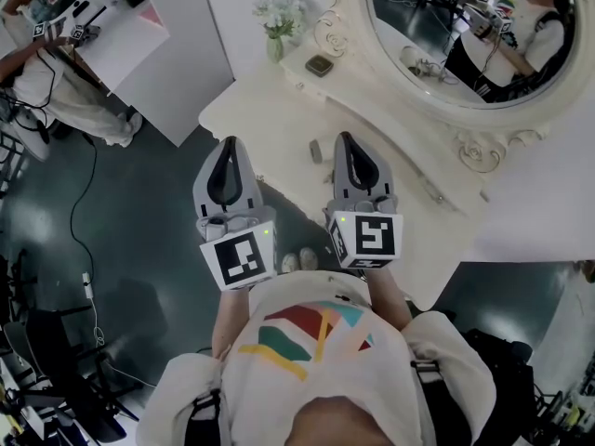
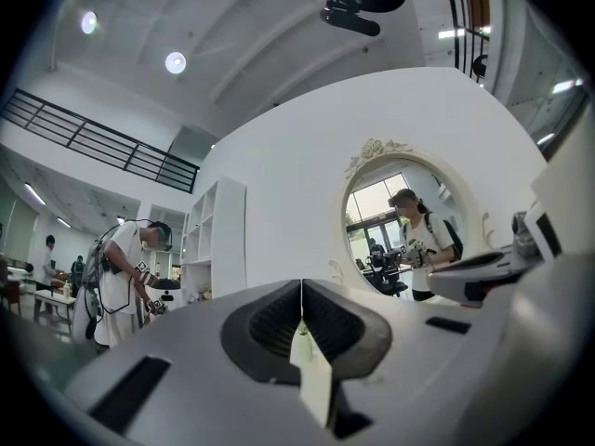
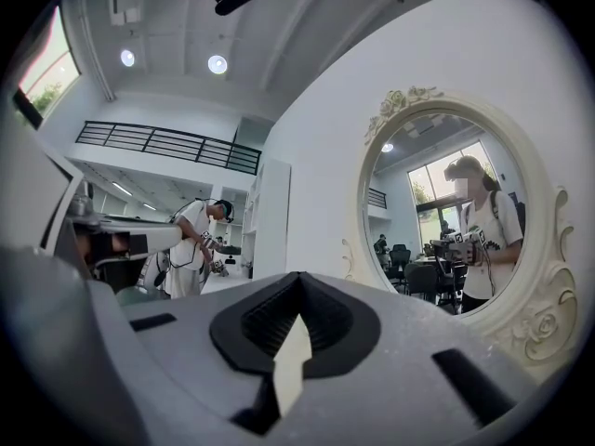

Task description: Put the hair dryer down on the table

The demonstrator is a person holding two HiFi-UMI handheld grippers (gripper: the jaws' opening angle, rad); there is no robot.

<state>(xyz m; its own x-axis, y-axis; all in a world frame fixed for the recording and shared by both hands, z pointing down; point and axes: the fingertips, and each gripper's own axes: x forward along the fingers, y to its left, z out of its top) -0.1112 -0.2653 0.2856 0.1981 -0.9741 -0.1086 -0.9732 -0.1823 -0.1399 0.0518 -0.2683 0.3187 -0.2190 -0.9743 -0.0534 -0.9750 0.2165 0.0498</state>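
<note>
Two tongs are in view and neither carries anything: the left tongs (image 1: 229, 143) have their jaws pressed together with nothing between them, and the right tongs (image 1: 346, 137) are closed and empty in the same way. In their own views the left tongs (image 2: 301, 282) and the right tongs (image 3: 299, 275) point up toward the white wall and the oval mirror (image 3: 444, 214), not down at the worktop (image 1: 246, 110). The hair dryer is not in either grip, and I cannot recognise it in any view. On the cream worktop I see only a vase of flowers (image 1: 276, 26), a small dark box (image 1: 319, 64) and a small grey object (image 1: 316, 150) just beside the right tongs. So I judge that no placing step is in hand now: either the dryer already lies somewhere out of sight, or it is not yet picked up. The next move calls first for finding the dryer, then for opening one pair of jaws.
</note>
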